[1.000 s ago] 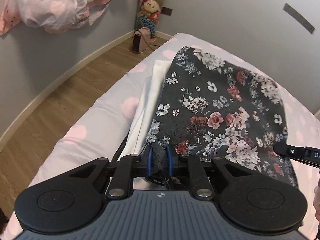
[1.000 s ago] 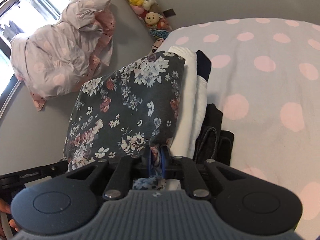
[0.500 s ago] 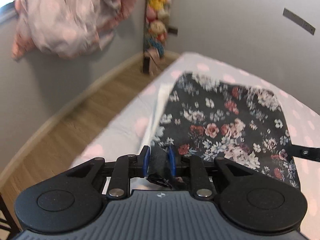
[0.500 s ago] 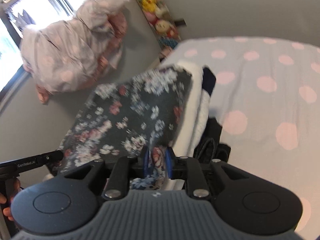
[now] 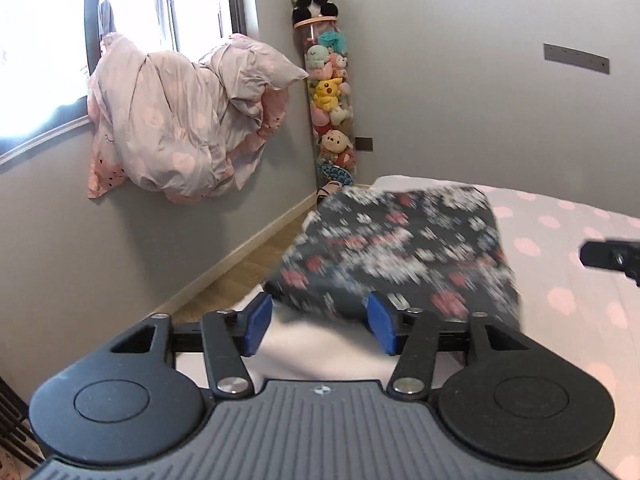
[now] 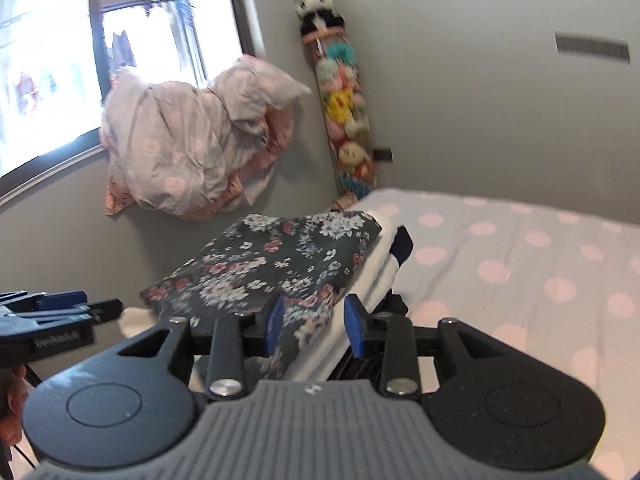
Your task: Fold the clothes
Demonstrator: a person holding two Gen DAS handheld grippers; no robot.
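A folded dark floral garment (image 6: 272, 264) lies on top of a stack at the bed's left edge. It is motion-blurred in the left wrist view (image 5: 400, 248). Under it are a folded white garment (image 6: 384, 276), a navy piece (image 6: 404, 244) and a black item (image 6: 396, 304). My left gripper (image 5: 320, 322) is open at the garment's near edge, its blue pads (image 5: 258, 322) wide apart over white cloth (image 5: 320, 344). My right gripper (image 6: 315, 324) is open too, with the garment's near corner lying loose between its fingers. Each gripper shows at the edge of the other's view (image 6: 44, 312) (image 5: 612, 256).
The bed (image 6: 520, 264) has a grey sheet with pink dots and stretches to the right. A bundled pink duvet (image 5: 180, 128) hangs over the window sill. A tall tube of plush toys (image 5: 330, 92) with a panda on top stands in the corner. Wooden floor (image 5: 248, 268) lies to the left.
Both grippers were shut on the floral garment's near corners; now both are open and it rests on the stack. Both cameras have tilted up toward the window and wall.
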